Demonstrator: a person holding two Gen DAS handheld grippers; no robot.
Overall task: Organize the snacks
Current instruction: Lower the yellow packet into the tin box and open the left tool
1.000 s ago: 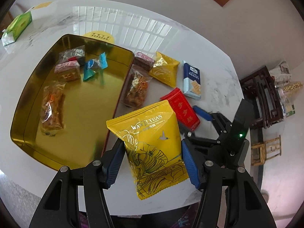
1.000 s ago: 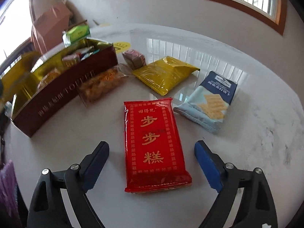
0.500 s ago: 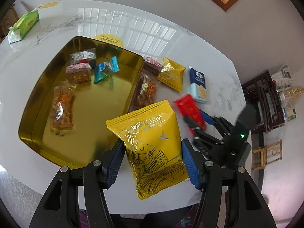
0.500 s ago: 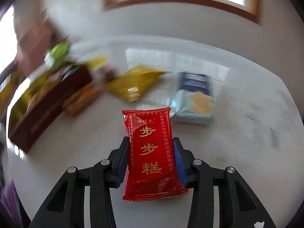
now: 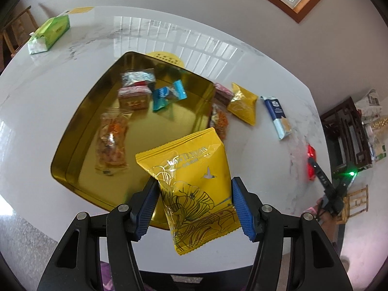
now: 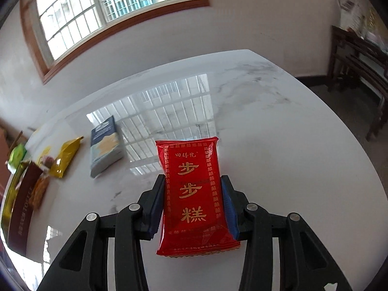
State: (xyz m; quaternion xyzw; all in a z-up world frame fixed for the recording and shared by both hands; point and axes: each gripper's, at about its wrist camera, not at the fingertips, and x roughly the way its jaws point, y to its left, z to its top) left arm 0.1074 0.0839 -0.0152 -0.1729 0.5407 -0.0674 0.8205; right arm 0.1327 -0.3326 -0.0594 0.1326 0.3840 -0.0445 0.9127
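Left claw (image 5: 194, 208) clamps a yellow snack pouch (image 5: 194, 189), held above the near rim of the gold tin tray (image 5: 72, 126). Right claw (image 6: 192, 208) grips a red cake packet (image 6: 194, 194) by its long edges, lifted over the marble counter (image 6: 266, 121); its jaws closed on the packet within the last second.

The red packet (image 5: 311, 162) is blurred; gold tin (image 6: 9, 194) edge-cropped.

black grippers (image 5: 194, 207), blue ribbed pads (image 5: 242, 208), silver screws.
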